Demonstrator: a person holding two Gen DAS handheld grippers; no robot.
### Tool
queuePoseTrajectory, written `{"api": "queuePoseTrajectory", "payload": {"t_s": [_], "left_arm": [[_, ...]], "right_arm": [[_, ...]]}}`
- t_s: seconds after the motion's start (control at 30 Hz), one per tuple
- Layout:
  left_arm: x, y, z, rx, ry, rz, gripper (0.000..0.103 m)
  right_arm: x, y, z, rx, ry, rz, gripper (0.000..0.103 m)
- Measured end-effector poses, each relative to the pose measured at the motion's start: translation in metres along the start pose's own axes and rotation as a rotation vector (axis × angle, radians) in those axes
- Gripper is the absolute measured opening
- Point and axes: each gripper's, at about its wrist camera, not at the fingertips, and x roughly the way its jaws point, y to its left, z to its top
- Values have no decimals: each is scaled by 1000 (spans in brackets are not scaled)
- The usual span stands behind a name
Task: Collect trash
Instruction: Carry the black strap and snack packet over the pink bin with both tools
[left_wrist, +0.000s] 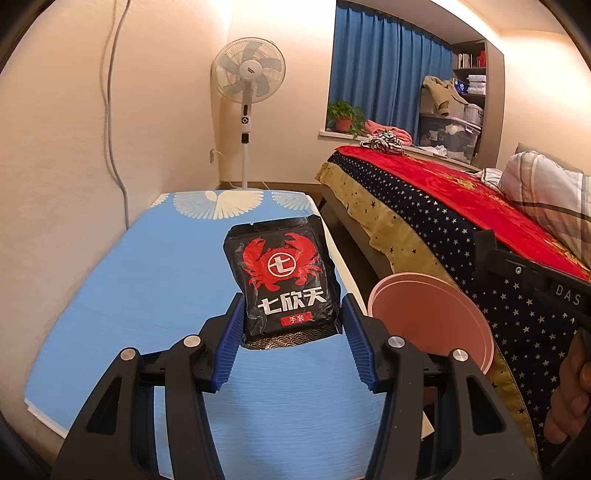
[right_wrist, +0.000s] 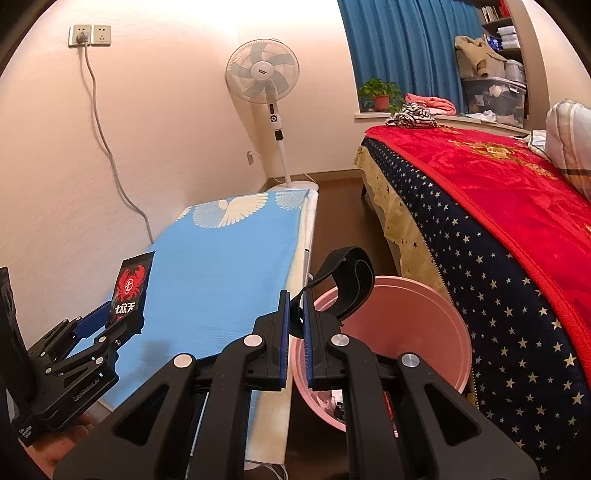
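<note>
While the left gripper (left_wrist: 291, 325) pinches the black packet (left_wrist: 282, 284) and the right gripper (right_wrist: 295, 325) clamps a black strap (right_wrist: 347, 284), swing both over the pink bin (right_wrist: 413, 332) beside them before releasing.

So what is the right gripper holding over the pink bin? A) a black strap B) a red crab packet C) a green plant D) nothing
A: the right gripper is pinched shut on a black strap looping above the pink bin, while the crab packet sits in the left gripper.
</note>
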Motion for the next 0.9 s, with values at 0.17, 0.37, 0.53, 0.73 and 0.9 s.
{"api": "queuePoseTrajectory", "payload": {"t_s": [0.17,0.37,0.53,0.73,0.9], "left_arm": [[7,-4,-1,9,11,-13,52],[17,-13,-1,28,18,-31,52],[24,-19,-2,41,26,-53,52],[33,-28,-2,55,34,-77,52],[40,-37,-2,67,42,-96,52]], "right_arm": [[7,-9,-2,10,11,-16,7],[16,-23,-5,26,24,-41,7],[24,-34,-6,35,36,-61,7],[30,-47,-8,50,49,-84,7],[33,-56,-9,57,54,-102,7]]}}
